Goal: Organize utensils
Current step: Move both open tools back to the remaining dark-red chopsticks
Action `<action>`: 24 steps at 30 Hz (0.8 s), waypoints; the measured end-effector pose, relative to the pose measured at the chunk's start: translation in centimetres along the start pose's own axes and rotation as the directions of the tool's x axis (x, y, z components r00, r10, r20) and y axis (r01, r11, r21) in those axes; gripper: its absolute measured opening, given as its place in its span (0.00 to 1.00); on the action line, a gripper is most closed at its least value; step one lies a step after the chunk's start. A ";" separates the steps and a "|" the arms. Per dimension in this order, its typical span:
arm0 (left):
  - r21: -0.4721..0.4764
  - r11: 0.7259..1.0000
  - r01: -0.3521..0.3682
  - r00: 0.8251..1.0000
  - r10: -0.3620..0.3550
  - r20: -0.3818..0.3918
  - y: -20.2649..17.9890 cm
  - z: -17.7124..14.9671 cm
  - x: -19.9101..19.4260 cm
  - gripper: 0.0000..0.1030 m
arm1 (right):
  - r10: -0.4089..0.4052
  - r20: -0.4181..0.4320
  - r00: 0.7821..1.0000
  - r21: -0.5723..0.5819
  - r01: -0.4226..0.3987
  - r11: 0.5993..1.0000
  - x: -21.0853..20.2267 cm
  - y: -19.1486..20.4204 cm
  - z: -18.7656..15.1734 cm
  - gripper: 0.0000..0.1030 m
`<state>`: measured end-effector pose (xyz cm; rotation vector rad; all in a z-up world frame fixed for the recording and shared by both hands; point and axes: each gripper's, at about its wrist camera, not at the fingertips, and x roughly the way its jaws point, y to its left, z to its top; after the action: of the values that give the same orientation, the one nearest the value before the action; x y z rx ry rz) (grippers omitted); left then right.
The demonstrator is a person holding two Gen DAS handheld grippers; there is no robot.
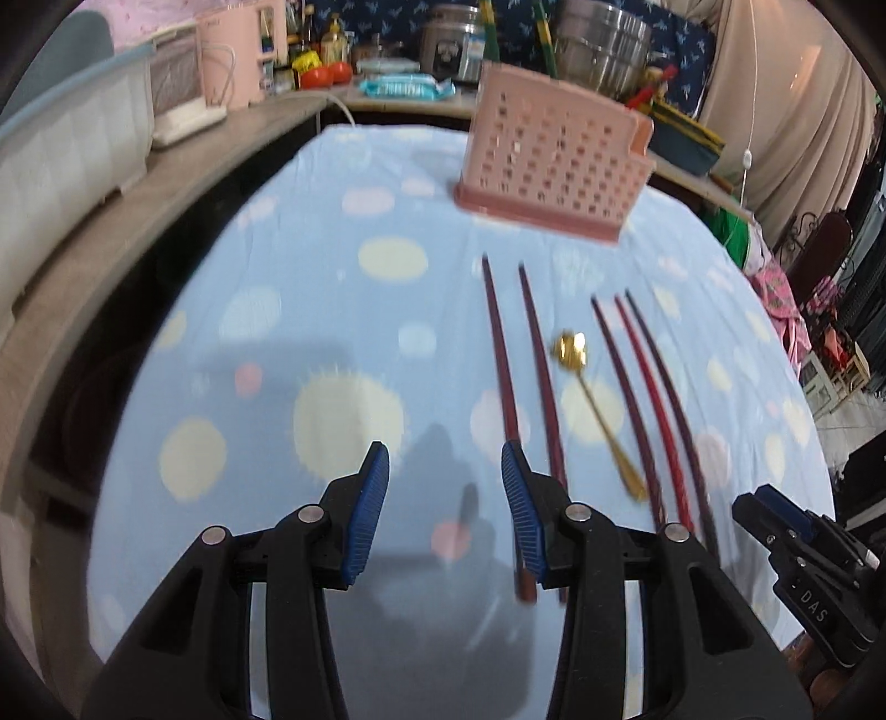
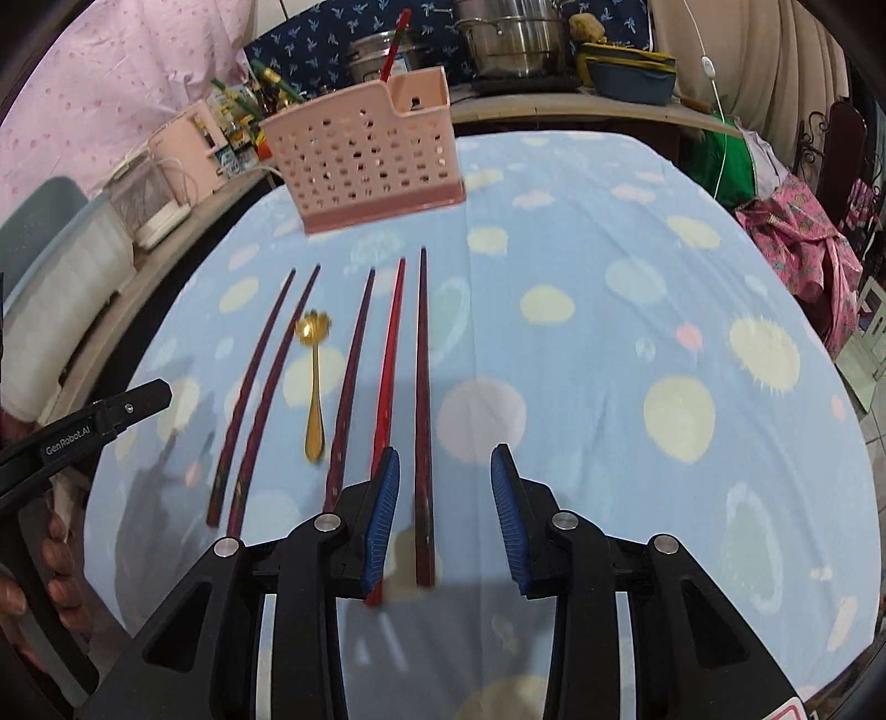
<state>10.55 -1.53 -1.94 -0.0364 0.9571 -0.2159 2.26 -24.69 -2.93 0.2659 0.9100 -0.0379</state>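
Between the blue pads of the left tongs [image 1: 446, 487] only the dotted blue cloth [image 1: 310, 310] of the worktop shows; the jaws stand parted and hold nothing, angled down toward the cloth, with the leftmost dark chopstick [image 1: 501, 387] running under the right-hand pad. Just beside them the right tongs [image 2: 444, 487] are likewise parted and empty, tilted downward, their jaws straddling the near end of the rightmost dark chopstick [image 2: 423, 399] without pressing on it, while the bright red chopstick [image 2: 387, 376] passes under the left pad. Five chopsticks lie side by side on the cloth, roughly parallel, their thin tips pointing toward the far side; a gold spoon [image 2: 314, 382] with a flower-shaped bowl rests among them, between the second and third from the left. Beyond the tips stands a pink perforated utensil holder [image 2: 360, 166], upright, with a taller pocket at its right end; what lies inside cannot be made out. At the lower left edge of the right wrist view, fingers [image 2: 55, 554] of a hand wrap the black grip of the left tool. Steel pots [image 2: 509, 44] and a pink appliance [image 1: 232, 55] crowd the counter behind.
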 end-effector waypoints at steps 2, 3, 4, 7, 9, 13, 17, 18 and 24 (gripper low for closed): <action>0.005 1.000 0.001 1.000 -0.001 -0.010 -0.1 -0.6 0.1 0.39 | -0.003 -0.009 1.000 -0.006 0.002 1.000 0.1 0.1 -0.9 0.31; 0.007 1.000 0.001 1.000 -0.001 -0.013 -0.1 -0.9 0.1 0.39 | -0.003 -0.014 1.000 -0.008 0.003 1.000 0.2 0.2 -1.2 0.31; 0.007 1.000 0.003 1.000 -0.003 -0.017 -0.1 -1.2 0.1 0.39 | -0.003 -0.019 1.000 -0.010 0.003 1.000 0.3 0.2 -1.4 0.31; 0.012 1.000 0.011 0.999 -0.010 -0.034 -0.2 -2.0 0.2 0.39 | -0.006 -0.029 1.000 -0.018 0.005 1.000 0.5 0.4 -1.9 0.29; 0.019 1.000 0.017 0.999 -0.016 -0.046 -0.5 -2.4 0.4 0.39 | -0.005 -0.040 0.999 -0.021 0.004 1.000 0.8 0.5 -2.1 0.26; 0.037 0.999 0.032 0.998 -0.029 -0.063 -1.0 -3.1 0.7 0.39 | -0.002 -0.055 0.998 -0.027 0.000 1.000 1.2 0.6 -2.5 0.23; 0.055 0.998 0.044 0.997 -0.040 -0.071 -1.5 -3.3 0.9 0.39 | -0.004 -0.059 0.998 -0.030 0.002 1.000 1.4 0.7 -2.7 0.22; 0.058 0.997 0.045 0.997 -0.040 -0.073 -1.6 -3.3 1.0 0.39 | -0.005 -0.060 0.998 -0.030 0.003 1.000 1.4 0.7 -2.7 0.22; 0.060 0.997 0.053 0.995 -0.048 -0.087 -1.9 -3.5 1.4 0.39 | -0.014 -0.059 0.998 -0.038 0.012 0.999 1.6 0.8 -2.8 0.20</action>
<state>8.12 -3.41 -4.87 0.0063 1.0351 -0.2962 1.19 -23.13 -5.61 0.2271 0.9702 -0.0250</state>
